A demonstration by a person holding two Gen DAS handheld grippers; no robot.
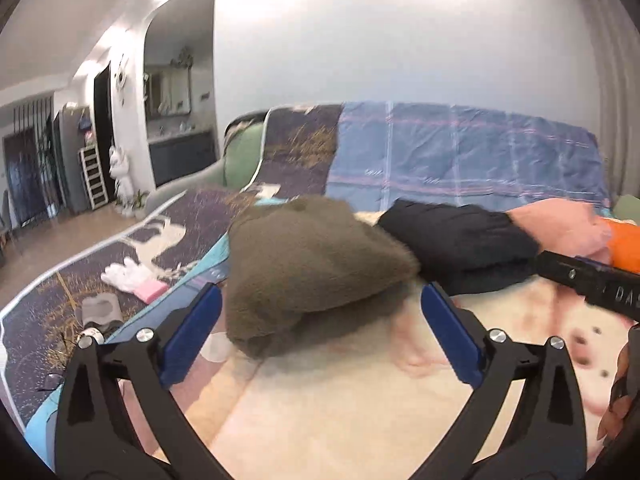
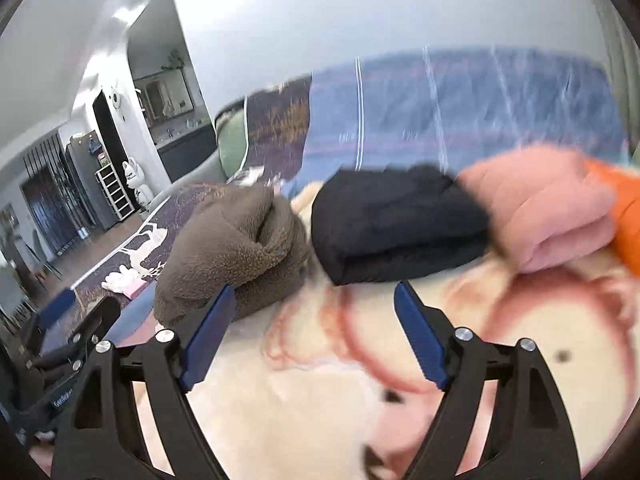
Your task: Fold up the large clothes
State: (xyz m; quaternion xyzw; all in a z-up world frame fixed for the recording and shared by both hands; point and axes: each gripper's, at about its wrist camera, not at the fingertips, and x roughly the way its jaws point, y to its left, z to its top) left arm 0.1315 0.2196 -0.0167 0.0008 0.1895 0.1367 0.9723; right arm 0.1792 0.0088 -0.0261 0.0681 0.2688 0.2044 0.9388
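Observation:
A folded brown fleece garment [image 1: 312,264] lies on the cream cartoon-print blanket [image 1: 340,408] covering the sofa seat. My left gripper [image 1: 320,300] is open and empty, its blue pads either side of the fleece's near edge. A folded black garment [image 1: 460,240], a pink one [image 1: 560,228] and an orange one [image 1: 628,248] lie in a row to the right. In the right wrist view my right gripper [image 2: 312,300] is open and empty, just in front of the brown fleece [image 2: 236,248] and black garment [image 2: 396,220]; the pink garment [image 2: 548,216] sits right.
A blue plaid cover [image 1: 460,152] drapes the sofa back. White gloves [image 1: 128,274], a pink pad [image 1: 152,290] and a grey item [image 1: 100,310] lie on the purple deer-print throw at left. The other gripper's black body [image 1: 592,280] shows at right. Wooden floor and cabinets lie beyond.

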